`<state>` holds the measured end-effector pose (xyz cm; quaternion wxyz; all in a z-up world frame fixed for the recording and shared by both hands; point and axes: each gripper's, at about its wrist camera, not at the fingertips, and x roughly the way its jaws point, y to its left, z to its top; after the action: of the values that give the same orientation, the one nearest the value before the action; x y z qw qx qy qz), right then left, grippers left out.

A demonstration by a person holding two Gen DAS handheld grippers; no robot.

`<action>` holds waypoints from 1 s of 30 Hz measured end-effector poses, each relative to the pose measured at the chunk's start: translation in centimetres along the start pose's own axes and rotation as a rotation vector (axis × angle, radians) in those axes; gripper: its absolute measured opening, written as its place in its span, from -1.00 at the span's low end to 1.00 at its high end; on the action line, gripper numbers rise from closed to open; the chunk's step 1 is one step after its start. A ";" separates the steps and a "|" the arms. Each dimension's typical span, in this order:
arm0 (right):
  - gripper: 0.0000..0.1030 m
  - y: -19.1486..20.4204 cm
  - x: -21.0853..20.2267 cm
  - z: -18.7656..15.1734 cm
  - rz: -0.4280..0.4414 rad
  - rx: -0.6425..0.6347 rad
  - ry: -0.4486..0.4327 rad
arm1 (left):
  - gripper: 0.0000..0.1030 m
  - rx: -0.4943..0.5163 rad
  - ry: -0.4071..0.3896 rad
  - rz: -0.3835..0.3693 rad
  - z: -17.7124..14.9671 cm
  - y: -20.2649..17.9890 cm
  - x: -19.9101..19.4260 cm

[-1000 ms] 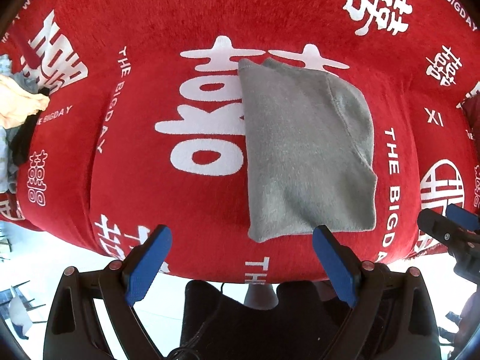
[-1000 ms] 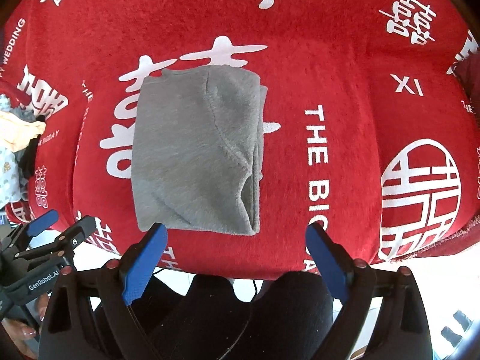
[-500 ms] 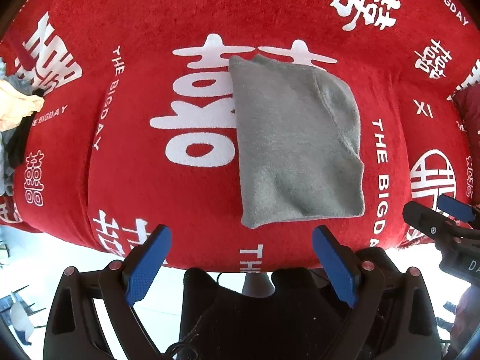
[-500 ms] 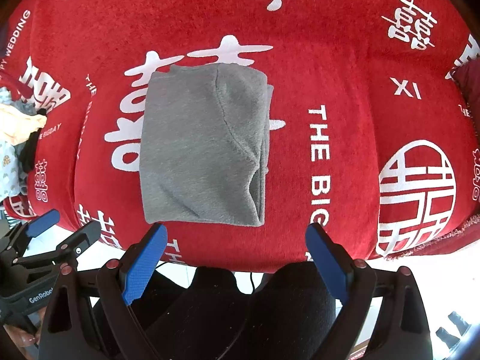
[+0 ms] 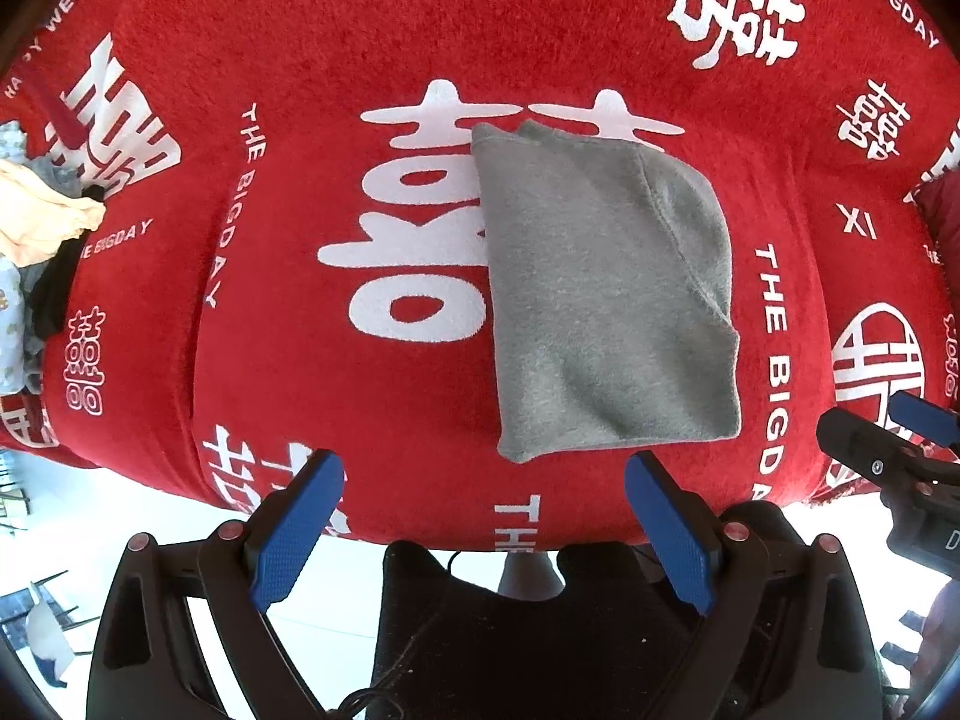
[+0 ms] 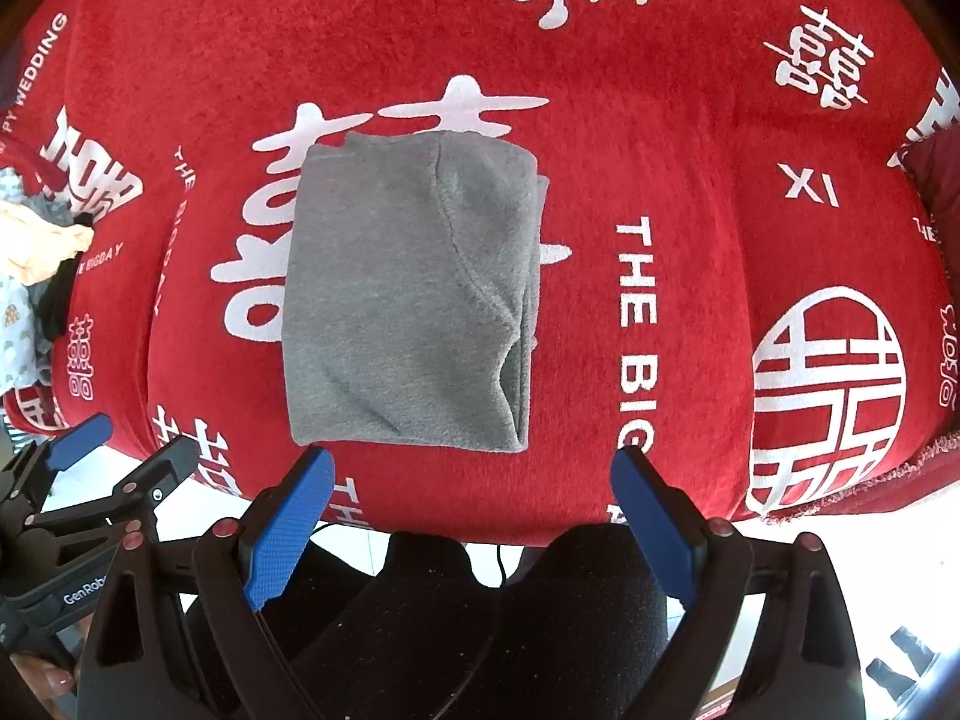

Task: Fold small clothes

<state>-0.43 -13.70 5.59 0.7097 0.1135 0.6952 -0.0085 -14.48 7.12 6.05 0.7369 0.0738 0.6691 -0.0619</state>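
Red plush cloth (image 5: 240, 360) printed with white wedding characters covers the table we work over. On it, across one large white character, lies a grey fleece garment (image 5: 600, 300), folded into a neat upright rectangle with a curved seam showing on top. Our left gripper (image 5: 483, 522) hovers off the table's near edge, below the garment, jaws spread wide and holding nothing. Our right gripper (image 6: 471, 513) hovers likewise, also spread and empty, its left finger close to the garment's near corner. Far left of the garment sits a heap of loose clothes (image 5: 42, 252), yellow, black and patterned. We judge this fold finished or nearly so. The next move likely calls for one last halving, or setting the garment aside and reaching left for another piece.
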 end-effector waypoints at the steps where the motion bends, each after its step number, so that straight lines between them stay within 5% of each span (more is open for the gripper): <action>1: 0.84 0.0 0.0 0.0 0.000 -0.001 0.000 | 0.85 0.004 -0.002 0.003 0.0 0.0 0.0; 30: 0.84 0.0 -0.3 0.3 -0.003 -0.004 -0.006 | 0.85 0.010 -0.006 0.005 0.0 -0.3 -0.2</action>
<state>-0.15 -13.76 5.90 0.7122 0.1111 0.6931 -0.0085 -14.60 6.80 6.18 0.7386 0.0790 0.6665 -0.0634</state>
